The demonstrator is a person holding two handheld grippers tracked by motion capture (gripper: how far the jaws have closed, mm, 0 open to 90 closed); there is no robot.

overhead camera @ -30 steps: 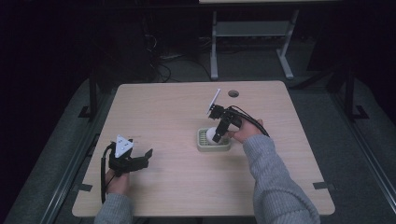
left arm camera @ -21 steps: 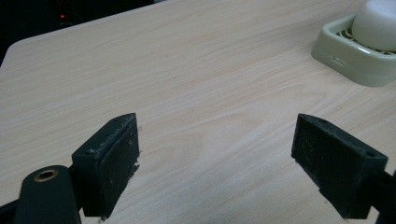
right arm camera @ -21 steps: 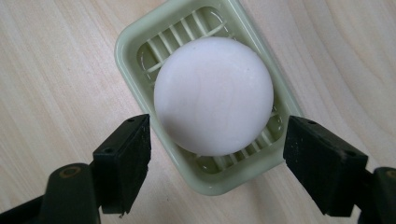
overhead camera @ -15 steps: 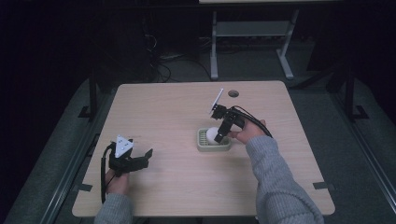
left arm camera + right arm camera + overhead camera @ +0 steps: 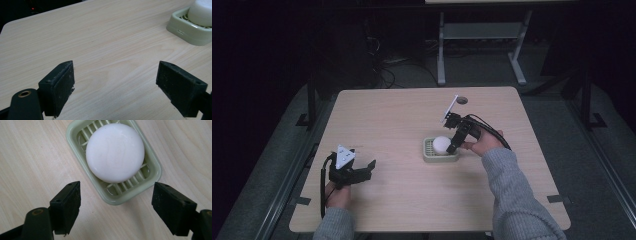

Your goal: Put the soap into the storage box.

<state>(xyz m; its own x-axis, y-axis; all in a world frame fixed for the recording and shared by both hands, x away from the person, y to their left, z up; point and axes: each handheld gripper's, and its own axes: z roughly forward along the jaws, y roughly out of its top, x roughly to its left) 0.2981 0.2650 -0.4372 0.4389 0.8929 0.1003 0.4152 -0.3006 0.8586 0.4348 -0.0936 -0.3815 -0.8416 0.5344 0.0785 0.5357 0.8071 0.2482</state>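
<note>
Right gripper (image 5: 116,207): its two black jaws stand wide apart with nothing between them, held over the near end of the soap dish; neither jaw touches the dish or the soap.
Right gripper from the high view (image 5: 453,148): it sits at the right end of the dish, tilted down toward it, with the person's right hand (image 5: 482,143) behind it and a grey sleeve (image 5: 517,195) running back to the bottom edge.
Right gripper's plate and cable: the grey three-cornered plate sticks up on its far side, and a black cable loops from the gripper over the hand.
Soap (image 5: 115,152): a round, smooth white bar lying in the dish, taking up most of its length and resting on the slats.
Soap dish (image 5: 152,161): pale green, rectangular with rounded corners, slatted floor, standing flat on the table a little right of the middle.
Left gripper (image 5: 116,85): jaws spread wide and gripping nothing, bare wood between them; it points across the table toward the dish, which sits well apart from it.
Left gripper from the high view (image 5: 362,172): low over the near left part of the table, held by the left hand (image 5: 337,195).
Table (image 5: 387,120): light wood grain top with a small dark round hole (image 5: 461,100) near its far edge.
</note>
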